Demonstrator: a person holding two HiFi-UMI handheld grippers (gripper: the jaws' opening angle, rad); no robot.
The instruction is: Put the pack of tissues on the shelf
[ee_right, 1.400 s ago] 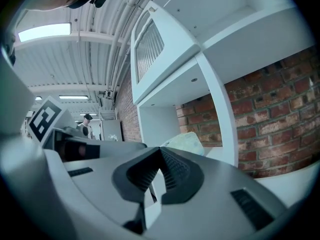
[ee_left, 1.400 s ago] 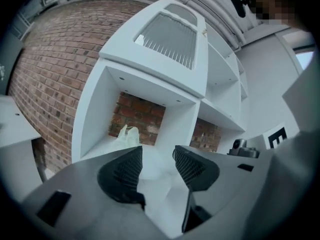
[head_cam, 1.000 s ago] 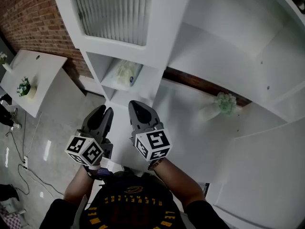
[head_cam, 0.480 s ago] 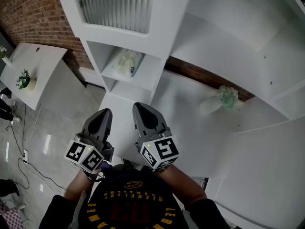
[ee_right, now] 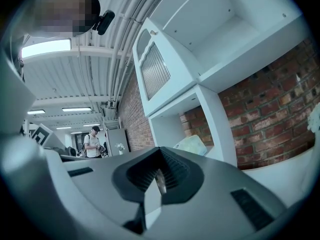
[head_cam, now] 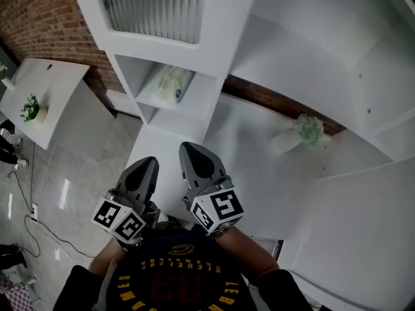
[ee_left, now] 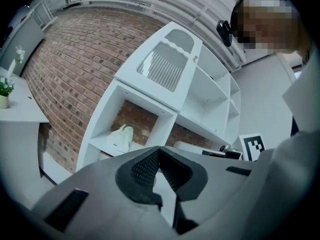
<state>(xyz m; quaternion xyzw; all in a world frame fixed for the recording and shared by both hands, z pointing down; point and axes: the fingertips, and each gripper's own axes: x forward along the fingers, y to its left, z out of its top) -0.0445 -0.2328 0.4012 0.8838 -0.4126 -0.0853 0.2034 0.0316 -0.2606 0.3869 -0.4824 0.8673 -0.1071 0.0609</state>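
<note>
Lying on the shelf (head_cam: 198,100), the tissues (head_cam: 173,85) look delivered, so left claw (head_cam: 148,164) and right claw (head_cam: 190,149) hang well back from the shelf, both pressed together, empty

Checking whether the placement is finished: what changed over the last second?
The left gripper, whose jaws were open a second ago, has closed on nothing, and both grippers have drawn back toward the person, away from the shelf. The right gripper stayed shut, and the pack of tissues stays lying in the shelf's compartment.
</note>
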